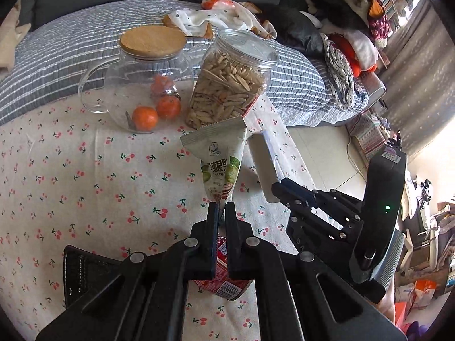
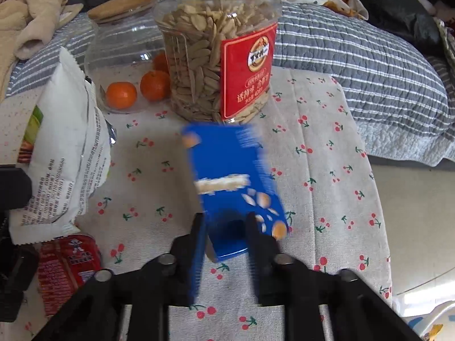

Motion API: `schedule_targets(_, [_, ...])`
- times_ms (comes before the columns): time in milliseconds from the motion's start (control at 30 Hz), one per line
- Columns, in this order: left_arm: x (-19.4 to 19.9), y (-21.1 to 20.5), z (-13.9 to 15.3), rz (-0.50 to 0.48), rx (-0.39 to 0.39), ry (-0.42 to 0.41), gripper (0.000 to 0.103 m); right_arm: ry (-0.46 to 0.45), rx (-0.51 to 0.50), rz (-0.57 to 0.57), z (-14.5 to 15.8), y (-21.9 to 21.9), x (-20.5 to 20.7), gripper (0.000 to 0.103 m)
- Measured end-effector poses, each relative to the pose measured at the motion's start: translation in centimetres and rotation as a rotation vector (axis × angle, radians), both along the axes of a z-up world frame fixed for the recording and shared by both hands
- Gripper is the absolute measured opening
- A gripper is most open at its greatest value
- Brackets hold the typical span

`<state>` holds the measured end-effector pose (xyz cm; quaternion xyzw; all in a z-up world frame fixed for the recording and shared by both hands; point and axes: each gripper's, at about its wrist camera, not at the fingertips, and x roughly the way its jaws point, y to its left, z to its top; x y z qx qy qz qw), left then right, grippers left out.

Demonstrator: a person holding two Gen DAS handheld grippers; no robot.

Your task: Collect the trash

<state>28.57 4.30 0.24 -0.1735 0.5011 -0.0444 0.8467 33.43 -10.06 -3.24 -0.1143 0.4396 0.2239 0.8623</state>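
Gripping one snack packet (image 1: 220,159) by its lower corner, your left gripper (image 1: 221,209) has both fingers clenched on the foil, and the packet stands up above the cherry-print tablecloth (image 1: 85,193). From the right wrist view the same packet (image 2: 65,159) shows its white printed back at the left edge.

Your right gripper (image 2: 226,224) is grasping one blue box (image 2: 233,187), a finger on each side of its lower end; the box is blurred and tilts up toward the seed jar. In the left wrist view that box (image 1: 266,162) shows only its pale underside, held off the cloth to the right of the packet, and the right gripper (image 1: 277,189) reaches in from the right.

One red wrapper (image 1: 227,281) lies on the cloth under your left fingers; it also appears at the lower left of the right view (image 2: 68,264).

Counting the rest on the table: one clear plastic jar of seeds (image 2: 219,65) with a red label, one glass teapot (image 1: 142,79) with a wooden lid, and two whole tangerines (image 1: 145,118) beside it, with a third orange shape behind the glass that you cannot make out clearly. One dark flat item (image 1: 82,272) lies at the lower left. Behind the table is a striped grey quilt (image 1: 57,56).
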Motion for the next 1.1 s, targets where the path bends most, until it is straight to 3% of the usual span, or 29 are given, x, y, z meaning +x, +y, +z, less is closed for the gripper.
schedule_targets(233, [-0.8, -0.4, 0.8, -0.009, -0.018, -0.019, 0.004, 0.051, 0.015, -0.021, 0.5, -1.9, -0.6, 0.005])
schedule_targets(567, [-1.5, -2.4, 2.1, -0.038, -0.044, -0.041, 0.004, 0.035, 0.074, -0.051, 3.7, -4.9, -2.3, 0.002])
schedule_targets(633, [-1.8, -2.7, 2.5, -0.049, -0.050, -0.053, 0.004, 0.055, 0.126, -0.053, 3.7, -6.1, -2.0, 0.003])
schedule_targets(667, [-1.9, -2.7, 2.7, -0.055, -0.049, -0.059, 0.004, 0.071, 0.167, -0.075, 3.6, -7.1, -1.6, 0.007])
schedule_targets(733, [-1.9, -2.6, 2.6, -0.052, -0.046, -0.058, 0.004, 0.117, 0.230, -0.170, 3.0, -9.3, -0.1, 0.044])
schedule_targets(767, [-1.8, -2.4, 2.5, -0.046, -0.051, -0.054, 0.004, 0.125, 0.266, -0.228, 2.7, -10.4, 0.5, 0.074])
schedule_targets(800, [-1.6, -2.2, 2.3, -0.039, -0.058, -0.049, 0.004, 0.119, 0.303, -0.276, 2.6, -11.2, 0.9, 0.084])
schedule_targets(900, [-1.1, -1.6, 1.7, -0.020, -0.069, -0.034, 0.004, 0.130, 0.308, -0.305, 2.2, -10.3, 1.9, 0.084])
schedule_targets(1100, [-0.5, -1.1, 0.9, -0.003, -0.069, -0.014, 0.004, 0.079, 0.161, -0.224, 1.1, -4.0, 2.1, 0.084])
